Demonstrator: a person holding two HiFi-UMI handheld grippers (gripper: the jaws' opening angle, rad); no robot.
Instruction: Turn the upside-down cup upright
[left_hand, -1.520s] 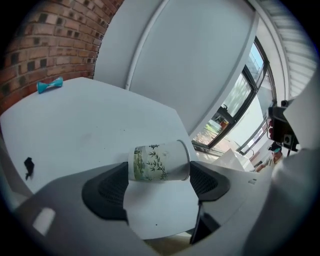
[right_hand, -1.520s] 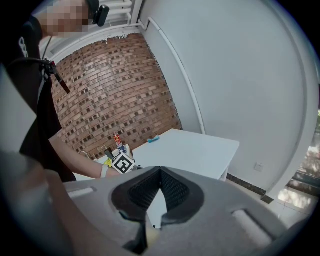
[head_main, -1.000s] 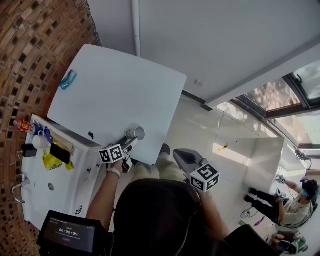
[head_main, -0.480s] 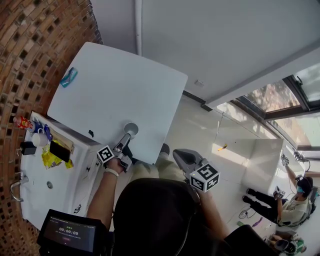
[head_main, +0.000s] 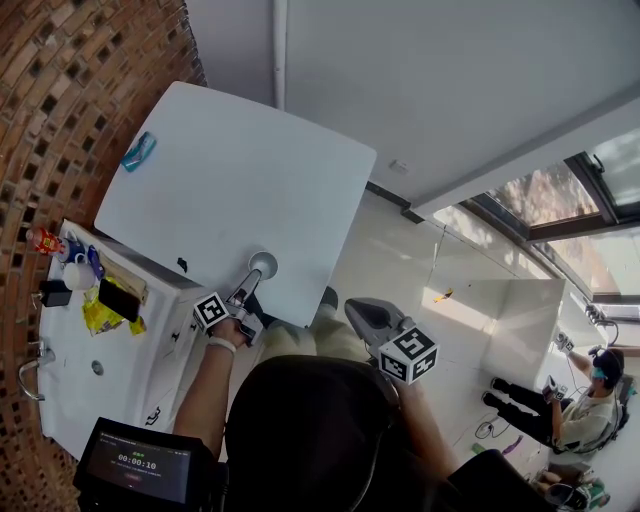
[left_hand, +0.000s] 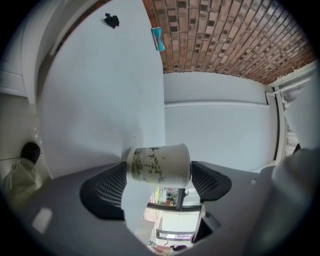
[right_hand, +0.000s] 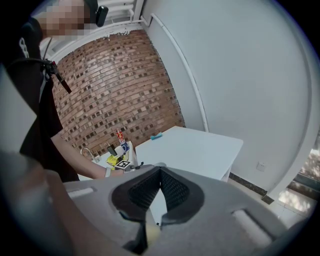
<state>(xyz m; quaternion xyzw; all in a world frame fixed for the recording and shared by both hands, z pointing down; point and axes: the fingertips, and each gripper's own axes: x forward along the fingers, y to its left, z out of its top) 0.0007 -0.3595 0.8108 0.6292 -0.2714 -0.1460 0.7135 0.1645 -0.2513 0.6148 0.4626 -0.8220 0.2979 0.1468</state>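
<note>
A white paper cup (left_hand: 159, 165) with a green bamboo print is pinched between the two dark pads of my left gripper (left_hand: 160, 181). In the left gripper view it lies across the picture, with its wider end to the right. From the head view the cup (head_main: 262, 265) shows as a round pale disc over the near edge of the white table (head_main: 230, 190), with the left gripper (head_main: 247, 288) just below it. I cannot tell whether the cup touches the table. My right gripper (head_main: 362, 314) hangs off the table over the floor, shut on nothing.
A blue object (head_main: 138, 152) lies at the table's far left and a small black thing (head_main: 182, 266) lies near its left edge. A white counter (head_main: 70, 380) with a can, mug, yellow packet and tap stands left. Another person (head_main: 585, 395) is at far right.
The left gripper has turned with the cup in it. Its marker cube has shifted a little left and the cup has moved slightly left along the table's near edge. The right gripper has stayed put.
</note>
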